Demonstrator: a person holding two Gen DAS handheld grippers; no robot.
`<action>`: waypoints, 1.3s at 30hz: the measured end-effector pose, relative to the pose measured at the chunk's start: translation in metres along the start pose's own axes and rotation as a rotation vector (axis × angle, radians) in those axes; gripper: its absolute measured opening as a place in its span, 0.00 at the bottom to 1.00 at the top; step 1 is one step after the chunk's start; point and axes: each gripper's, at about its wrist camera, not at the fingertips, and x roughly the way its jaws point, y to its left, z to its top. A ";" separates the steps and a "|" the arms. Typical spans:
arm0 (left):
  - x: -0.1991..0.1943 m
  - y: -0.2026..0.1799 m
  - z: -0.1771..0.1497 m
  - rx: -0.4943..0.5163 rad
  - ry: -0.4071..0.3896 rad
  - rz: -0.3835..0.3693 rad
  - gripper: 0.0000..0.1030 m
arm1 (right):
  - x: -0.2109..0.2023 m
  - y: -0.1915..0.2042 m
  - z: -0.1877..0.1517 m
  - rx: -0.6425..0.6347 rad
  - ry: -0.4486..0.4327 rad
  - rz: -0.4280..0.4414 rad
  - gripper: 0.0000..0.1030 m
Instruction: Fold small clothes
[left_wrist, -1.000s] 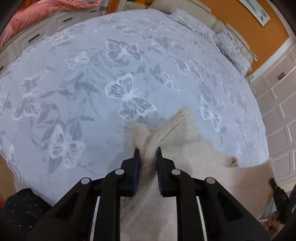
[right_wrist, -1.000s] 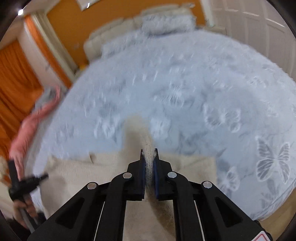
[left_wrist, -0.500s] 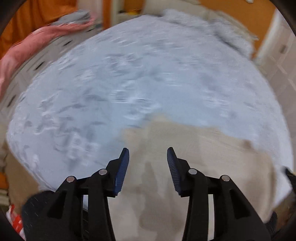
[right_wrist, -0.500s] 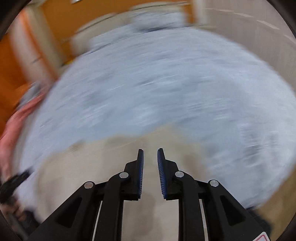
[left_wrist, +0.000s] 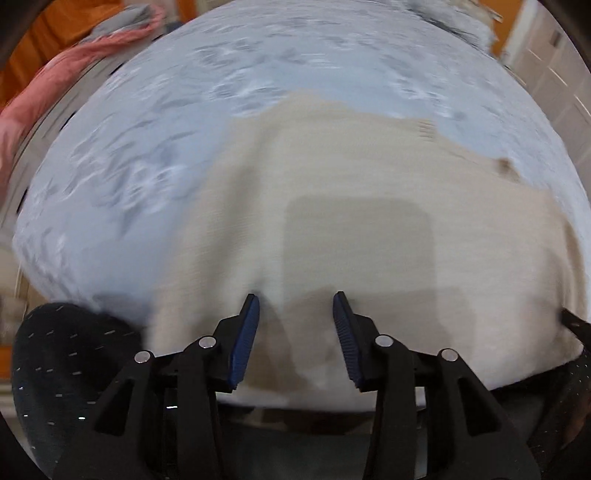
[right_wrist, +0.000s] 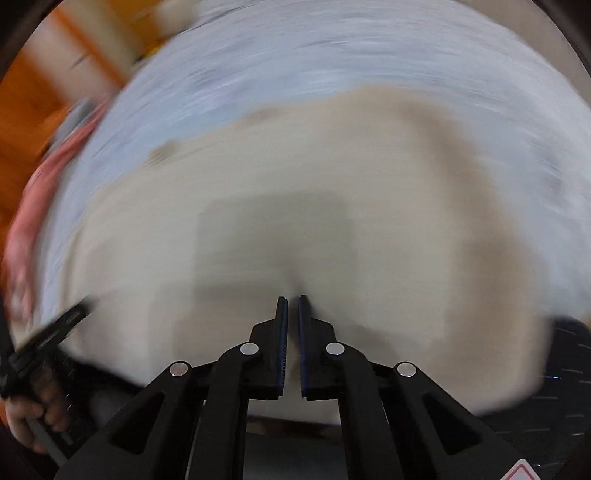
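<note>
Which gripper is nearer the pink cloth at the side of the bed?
Left. The pink cloth lies beyond the bed's left edge; the left gripper works the sweater's left part, the right gripper farther right.

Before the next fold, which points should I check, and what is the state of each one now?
1. Left gripper open and free of cloth: ok, the jaws stand wide apart with nothing between them.
2. Right gripper state: cannot tell, the jaws are nearly shut and blur hides whether they pinch cloth.
3. Sweater lying on the bed: ok, it is spread out on the cover.
4. Sweater flat, no wrinkles: cannot tell, both views are blurred.
5. Near hem fully on the bed: cannot tell, the grippers hide it.
</note>
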 end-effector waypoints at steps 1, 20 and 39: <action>0.001 0.010 -0.002 -0.034 0.006 -0.022 0.38 | -0.003 -0.019 0.004 0.067 0.005 -0.033 0.02; 0.004 -0.010 -0.015 0.038 -0.022 0.047 0.39 | 0.048 0.051 0.016 -0.086 0.101 -0.108 0.12; -0.030 0.021 -0.019 -0.120 -0.078 -0.074 0.42 | 0.021 0.150 0.036 -0.232 0.009 0.037 0.17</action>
